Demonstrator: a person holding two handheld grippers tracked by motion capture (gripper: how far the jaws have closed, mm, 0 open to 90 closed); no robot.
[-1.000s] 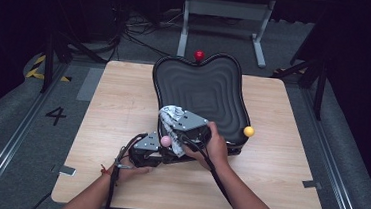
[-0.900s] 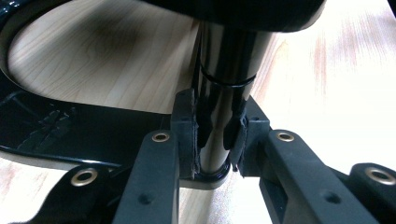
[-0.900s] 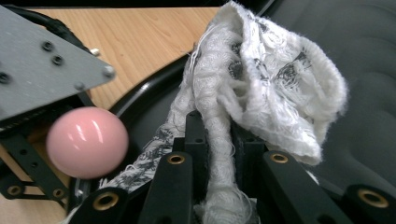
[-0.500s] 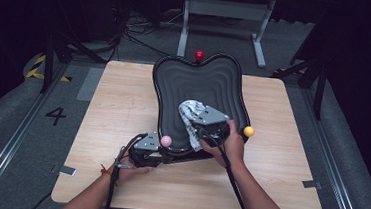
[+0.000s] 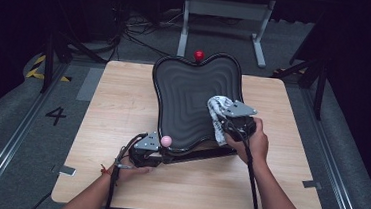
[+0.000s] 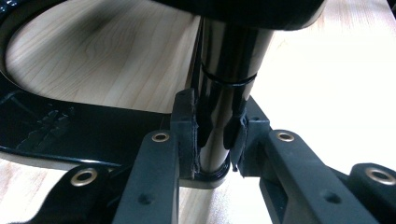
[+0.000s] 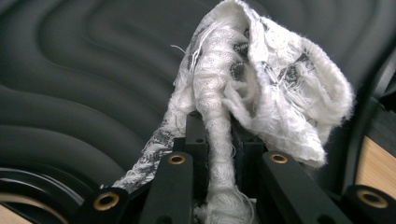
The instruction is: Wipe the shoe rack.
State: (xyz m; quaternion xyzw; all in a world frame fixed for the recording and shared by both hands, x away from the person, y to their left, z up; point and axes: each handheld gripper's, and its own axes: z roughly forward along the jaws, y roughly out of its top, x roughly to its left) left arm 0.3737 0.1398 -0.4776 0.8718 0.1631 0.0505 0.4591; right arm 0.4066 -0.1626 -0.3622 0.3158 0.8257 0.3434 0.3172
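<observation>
Since the earlier frames the right gripper with its white cloth has been carried across the ridged black panel, from near the pink ball at the lower left edge to the panel's right edge; the yellow ball seen earlier at that edge is now covered. The left gripper has stayed where it was.

In the right gripper view the jaws are clamped on the cloth: a twisted strand is pinched between the two pads, and the loose, frayed bulk is draped above and to the right of them, against the wavy surface of the panel. In the high view the cloth is seen lying on the panel's right rim, with the gripper just behind it in the person's right hand.

In the left gripper view the jaws are clenched around a glossy black post under the panel; the pads are pressed against it from both sides, close to its foot on the wooden table. A black base frame is seen to the left of the post.

In the high view the left gripper is held at the panel's lower left corner, just beside the pink ball. A red ball is set at the notch in the panel's far edge. The panel is tilted on the table.
</observation>
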